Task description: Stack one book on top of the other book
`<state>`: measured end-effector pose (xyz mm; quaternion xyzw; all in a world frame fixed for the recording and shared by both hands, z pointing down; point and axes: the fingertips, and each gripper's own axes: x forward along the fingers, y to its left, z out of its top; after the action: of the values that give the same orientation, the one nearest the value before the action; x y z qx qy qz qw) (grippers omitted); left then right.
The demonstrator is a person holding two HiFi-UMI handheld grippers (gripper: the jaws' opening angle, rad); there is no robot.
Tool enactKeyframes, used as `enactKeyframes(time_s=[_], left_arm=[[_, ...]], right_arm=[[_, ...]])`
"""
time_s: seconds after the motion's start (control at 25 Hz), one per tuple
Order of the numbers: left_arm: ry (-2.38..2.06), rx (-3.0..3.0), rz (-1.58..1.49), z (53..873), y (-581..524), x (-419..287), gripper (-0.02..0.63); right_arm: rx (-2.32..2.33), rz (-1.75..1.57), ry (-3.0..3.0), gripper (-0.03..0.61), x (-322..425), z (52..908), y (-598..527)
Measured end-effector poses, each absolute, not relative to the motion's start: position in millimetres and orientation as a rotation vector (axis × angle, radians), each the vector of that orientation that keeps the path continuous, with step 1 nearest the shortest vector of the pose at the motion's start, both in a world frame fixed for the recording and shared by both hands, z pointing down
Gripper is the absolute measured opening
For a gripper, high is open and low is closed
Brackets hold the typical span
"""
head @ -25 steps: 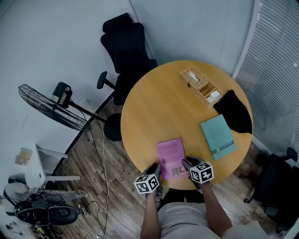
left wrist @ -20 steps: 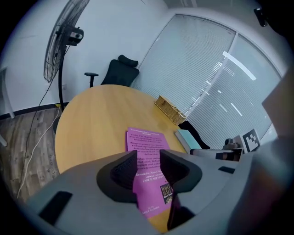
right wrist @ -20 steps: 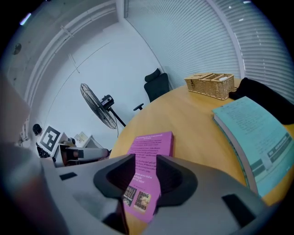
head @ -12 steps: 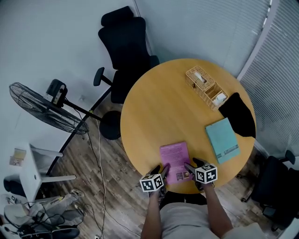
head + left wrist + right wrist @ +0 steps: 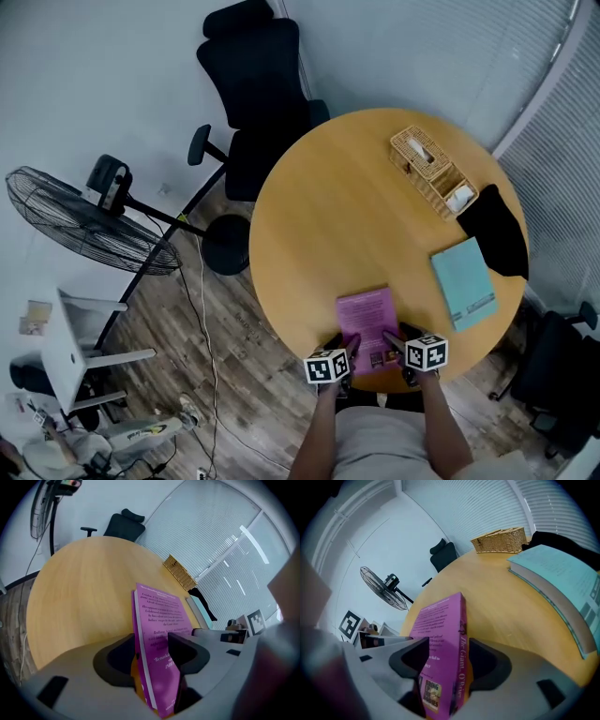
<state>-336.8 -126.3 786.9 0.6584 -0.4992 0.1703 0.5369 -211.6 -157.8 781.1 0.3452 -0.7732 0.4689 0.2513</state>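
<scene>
A purple book (image 5: 368, 323) lies flat at the near edge of the round wooden table (image 5: 319, 216). A teal book (image 5: 464, 283) lies to its right, apart from it. My left gripper (image 5: 339, 347) is at the purple book's near left corner and my right gripper (image 5: 401, 341) at its near right corner. In the left gripper view the purple book (image 5: 161, 616) runs between the open jaws of the left gripper (image 5: 152, 653), with a gap on the left side. The jaws of my right gripper (image 5: 450, 660) are opening around the book's spine (image 5: 459, 653) and do not press on it.
A wicker basket (image 5: 433, 171) and a black cloth (image 5: 497, 234) sit at the table's far right. A black office chair (image 5: 258, 84) stands beyond the table. A floor fan (image 5: 84, 225) and cables are on the floor to the left.
Both grippers have sunk a little at the purple book's near end. The books have not moved on the table.
</scene>
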Motion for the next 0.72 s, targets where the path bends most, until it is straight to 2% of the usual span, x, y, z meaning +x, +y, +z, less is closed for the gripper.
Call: enactKeyframes(time_s=[0.2,0.72], left_arm=[[-1.198,1.568,0.383,788,-128,-327,0.195],[-1.327,1.486,0.330,775,-131,-326,0.190]], right_arm=[[0.933,1.227,-2.080,0.262,-216,792,-151],[0.942,1.165,-2.107,0.252,-214,779,-158]])
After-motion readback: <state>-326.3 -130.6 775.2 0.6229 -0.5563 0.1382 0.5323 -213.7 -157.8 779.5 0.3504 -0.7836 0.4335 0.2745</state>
